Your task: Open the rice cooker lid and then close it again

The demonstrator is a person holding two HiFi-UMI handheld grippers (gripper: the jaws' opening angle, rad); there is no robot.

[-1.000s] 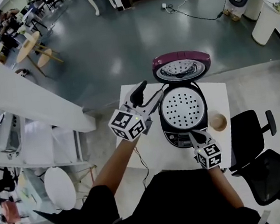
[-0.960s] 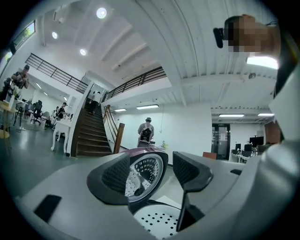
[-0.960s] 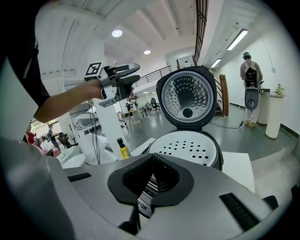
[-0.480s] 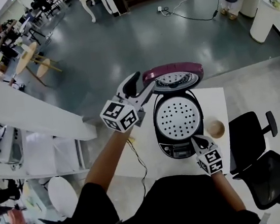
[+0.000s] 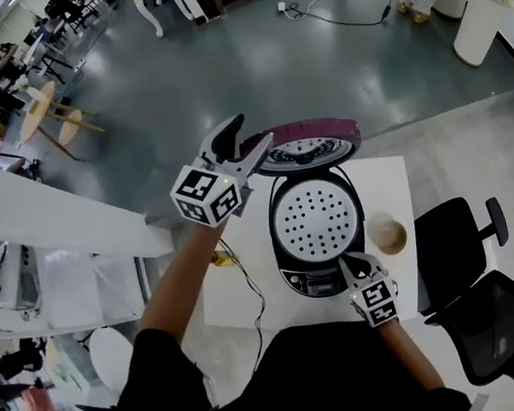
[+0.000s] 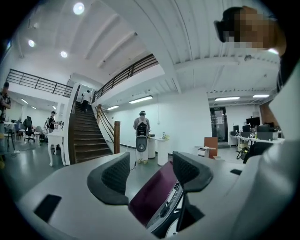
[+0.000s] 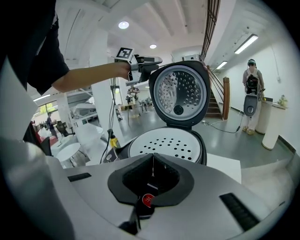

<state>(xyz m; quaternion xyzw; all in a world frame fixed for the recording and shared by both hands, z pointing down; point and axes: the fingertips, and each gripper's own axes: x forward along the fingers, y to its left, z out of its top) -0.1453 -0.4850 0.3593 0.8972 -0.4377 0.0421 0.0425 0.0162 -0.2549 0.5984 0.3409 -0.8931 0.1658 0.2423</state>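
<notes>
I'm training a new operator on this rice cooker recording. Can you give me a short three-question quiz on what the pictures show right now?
1. True or false: the maroon lid of the rice cooker is down and shut.
2. The left gripper has its jaws: A) apart, B) pressed together, C) out of sight.
3. Which gripper has its jaws together?

Key:
1. False: the lid stands open.
2. A.
3. The right gripper.
</notes>
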